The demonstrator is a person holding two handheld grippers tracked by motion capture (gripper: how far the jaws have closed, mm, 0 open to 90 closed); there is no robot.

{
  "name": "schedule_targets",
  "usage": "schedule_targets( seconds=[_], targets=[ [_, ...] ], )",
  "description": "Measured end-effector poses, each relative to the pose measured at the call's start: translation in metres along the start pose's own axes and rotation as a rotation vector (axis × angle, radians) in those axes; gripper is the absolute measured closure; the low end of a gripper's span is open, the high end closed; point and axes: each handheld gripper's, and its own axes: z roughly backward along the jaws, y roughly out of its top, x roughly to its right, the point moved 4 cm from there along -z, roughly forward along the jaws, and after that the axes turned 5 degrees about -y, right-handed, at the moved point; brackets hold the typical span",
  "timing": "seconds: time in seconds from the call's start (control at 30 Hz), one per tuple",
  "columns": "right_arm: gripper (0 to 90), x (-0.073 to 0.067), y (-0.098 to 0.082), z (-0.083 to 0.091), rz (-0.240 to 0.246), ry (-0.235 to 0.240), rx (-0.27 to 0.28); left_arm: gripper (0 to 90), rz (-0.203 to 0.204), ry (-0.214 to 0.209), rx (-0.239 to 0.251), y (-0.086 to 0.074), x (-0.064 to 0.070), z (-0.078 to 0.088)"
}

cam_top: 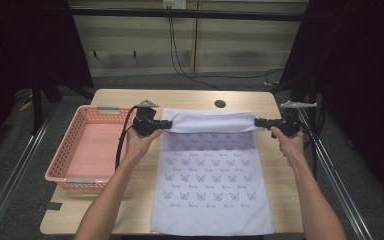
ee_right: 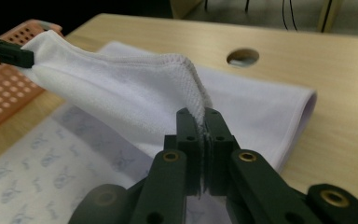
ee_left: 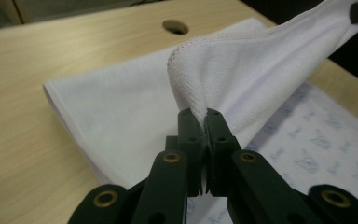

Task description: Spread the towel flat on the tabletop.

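A white towel printed with small blue figures lies on the wooden table, its far end lifted and folded back toward me. My left gripper is shut on the far left corner of the towel, the cloth pinched between its black jaws. My right gripper is shut on the far right corner, the hemmed edge of the towel rising from its closed jaws. The raised edge stretches taut between both grippers above the table.
A pink plastic basket stands on the table's left side, close to my left hand. A round cable hole sits in the tabletop just beyond the towel. Metal rails run along both sides of the table.
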Motion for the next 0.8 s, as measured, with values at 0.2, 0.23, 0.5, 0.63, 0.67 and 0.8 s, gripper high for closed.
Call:
schedule_targets(
  seconds=[0.2, 0.23, 0.5, 0.63, 0.67, 0.8],
  targets=[
    [87.6, -0.021, 0.016, 0.034, 0.058, 0.046, 0.046, 87.2, -0.052, -0.037, 0.060, 0.011, 0.025, 0.036],
    [87.6, -0.024, 0.016, 0.039, 0.066, 0.051, 0.049, 87.3, -0.066, -0.037, 0.063, 0.012, 0.029, 0.041],
    [87.6, -0.051, 0.026, 0.077, 0.120, 0.099, 0.105, 87.2, -0.132, -0.048, 0.098, 0.018, 0.060, 0.083],
    [87.6, -0.062, 0.013, 0.086, 0.149, 0.115, 0.082, 87.1, -0.124, -0.073, 0.064, -0.006, 0.073, 0.087],
    [87.6, -0.064, 0.006, 0.086, 0.155, 0.112, 0.068, 87.1, -0.130, -0.075, 0.045, -0.016, 0.076, 0.085],
    [87.6, -0.065, -0.030, 0.085, 0.133, 0.124, 0.016, 86.8, -0.126, -0.089, -0.004, -0.055, 0.086, 0.074]
  ],
)
